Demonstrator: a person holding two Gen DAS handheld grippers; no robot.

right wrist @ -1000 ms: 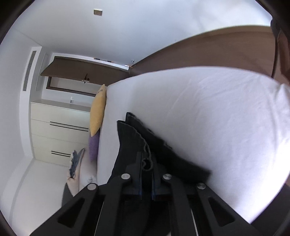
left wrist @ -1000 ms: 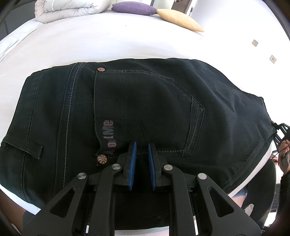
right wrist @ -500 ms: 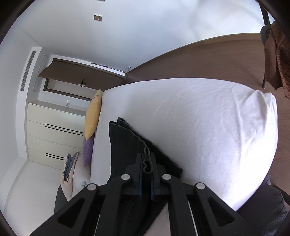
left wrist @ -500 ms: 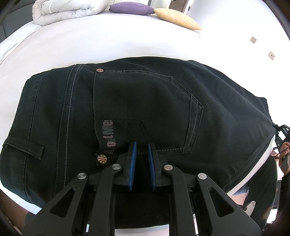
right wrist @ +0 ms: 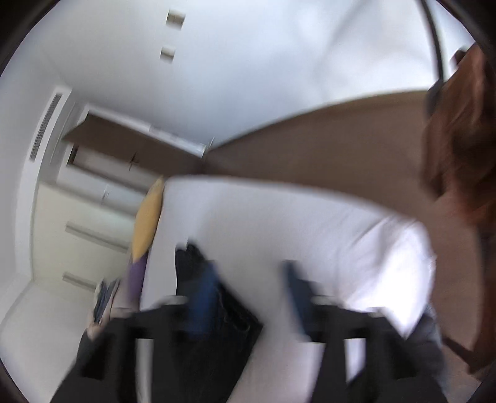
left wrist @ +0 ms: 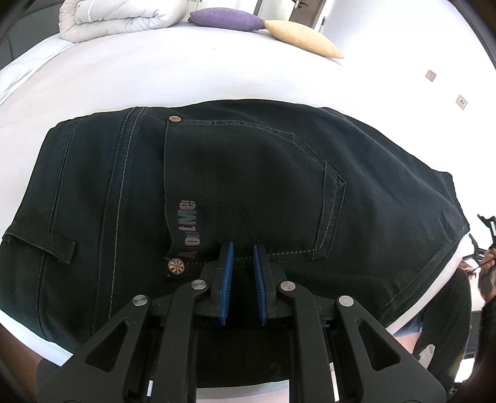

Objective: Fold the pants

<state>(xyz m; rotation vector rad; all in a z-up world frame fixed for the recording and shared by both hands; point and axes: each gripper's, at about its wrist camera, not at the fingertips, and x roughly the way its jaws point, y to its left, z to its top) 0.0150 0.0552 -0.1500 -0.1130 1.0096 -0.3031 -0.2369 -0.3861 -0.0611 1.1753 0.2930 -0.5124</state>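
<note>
Black jeans [left wrist: 241, 186] lie folded on the white bed [left wrist: 155, 77], back pocket and waistband up. My left gripper [left wrist: 242, 248] rests over the near edge of the jeans by the pocket, its blue pads a narrow gap apart with nothing between them. In the blurred right wrist view my right gripper [right wrist: 248, 279] is open wide, blue fingers [right wrist: 201, 291] spread, with the dark jeans end [right wrist: 217, 325] lying loose below and to the left of it.
A rolled white duvet [left wrist: 117, 15], a purple pillow [left wrist: 226, 18] and a yellow pillow [left wrist: 303, 37] lie at the bed's far end. A brown floor [right wrist: 310, 148] and white drawers [right wrist: 77, 223] lie beyond the bed. The person's legs [left wrist: 434, 325] stand at the right.
My right gripper has opened and let go of the jeans hem, and moves fast, blurring its view. My left gripper has barely moved.
</note>
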